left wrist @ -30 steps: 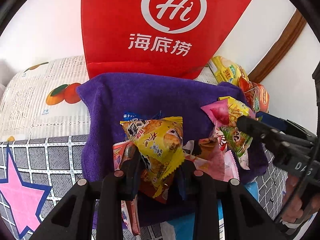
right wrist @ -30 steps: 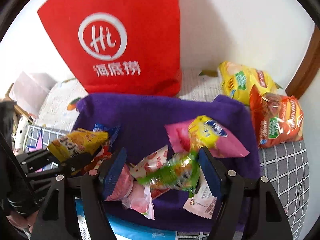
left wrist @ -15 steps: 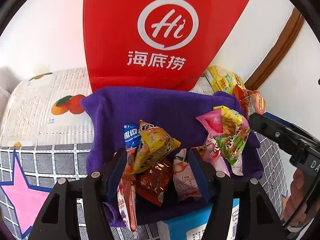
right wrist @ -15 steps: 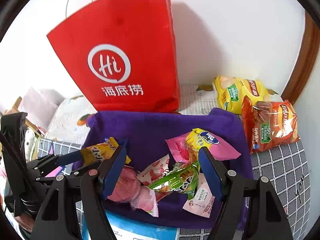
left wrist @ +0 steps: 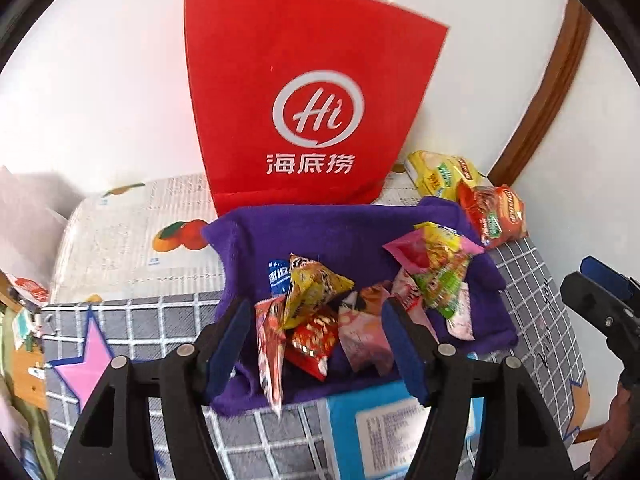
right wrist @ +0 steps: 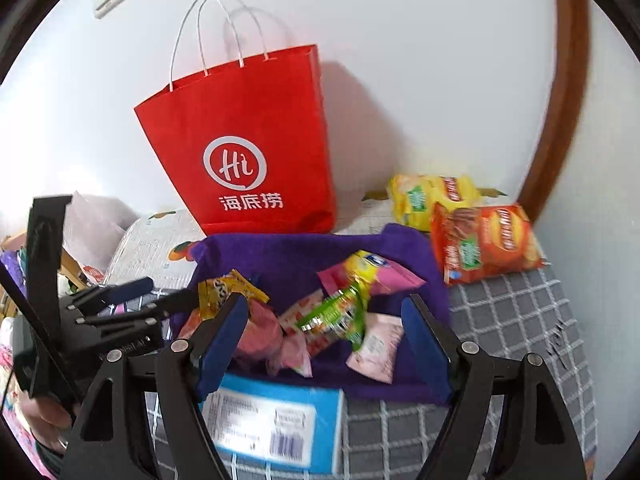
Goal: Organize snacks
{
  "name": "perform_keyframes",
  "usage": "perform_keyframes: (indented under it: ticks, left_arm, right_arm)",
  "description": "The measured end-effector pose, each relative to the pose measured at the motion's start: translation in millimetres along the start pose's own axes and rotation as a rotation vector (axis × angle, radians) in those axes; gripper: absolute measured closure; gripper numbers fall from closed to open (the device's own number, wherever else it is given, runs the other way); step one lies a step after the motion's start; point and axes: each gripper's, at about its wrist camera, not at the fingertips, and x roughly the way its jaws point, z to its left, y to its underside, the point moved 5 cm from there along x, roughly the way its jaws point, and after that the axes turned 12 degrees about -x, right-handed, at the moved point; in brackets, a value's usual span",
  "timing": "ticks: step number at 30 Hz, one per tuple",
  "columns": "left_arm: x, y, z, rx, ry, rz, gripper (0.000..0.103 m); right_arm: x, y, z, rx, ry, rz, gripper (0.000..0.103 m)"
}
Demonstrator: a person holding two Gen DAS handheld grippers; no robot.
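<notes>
The grey checked bedcover with its pink star fills more of both views than it did a second ago, because both my hands have lifted away from it. The tall red paper bag with the white "Hi" logo now shows whole in the right wrist view, white string handles included, where earlier its top was cut off. In front of it lies the purple fleece towel, and the loose snack packets are heaped on it. My left gripper had been clamped on the yellow crinkled snack packet; now its jaws are opening and nothing is pressed between them, the packet lying back on the pile beside a red foil packet. My right gripper is opening too, its blue pads clear of the green-and-yellow wrapped snack, which lies below and between them on the towel. A blue-edged flat box sits at the towel's near edge, and the orange crisp bag and yellow crisp bag rest beside the towel's far right corner.
</notes>
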Motion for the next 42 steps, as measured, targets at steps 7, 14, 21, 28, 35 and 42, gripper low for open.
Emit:
perform_keyframes:
  ticks: [7, 14, 21, 28, 35, 42]
  left_arm:
    - [-64.8, 36.8, -2.9, 0.016, -0.012, -0.074, 0.022]
    - [-107.7, 86.6, -7.5, 0.017, -0.017, -0.106, 0.021]
    - [-146.5, 132.7, -12.8, 0.025, -0.047, -0.167, 0.012]
    - [-178.7, 164.8, -18.7, 0.022, -0.071, -0.196, 0.011]
    - [-213.7, 186.3, -29.9, 0.024, -0.067, -0.251, 0.011]
    - [-233.4, 199.4, -38.3, 0.023, -0.077, -0.290, 0.011]
  right_arm:
    - [-39.5, 30.1, 10.2, -0.010, 0.018, 0.015, 0.025]
    - [-82.8, 72.9, 25.8, -0.020, 0.049, -0.004, 0.013]
    - [-118.1, 113.4, 25.5, 0.016, 0.086, -0.013, 0.002]
    - [-155.3, 143.7, 28.8, 0.019, 0.121, -0.043, 0.002]
    - [-195.8, 169.6, 32.1, 0.031, 0.113, -0.089, 0.002]
    - [-219.8, 184.5, 30.5, 0.031, 0.104, -0.127, 0.002]
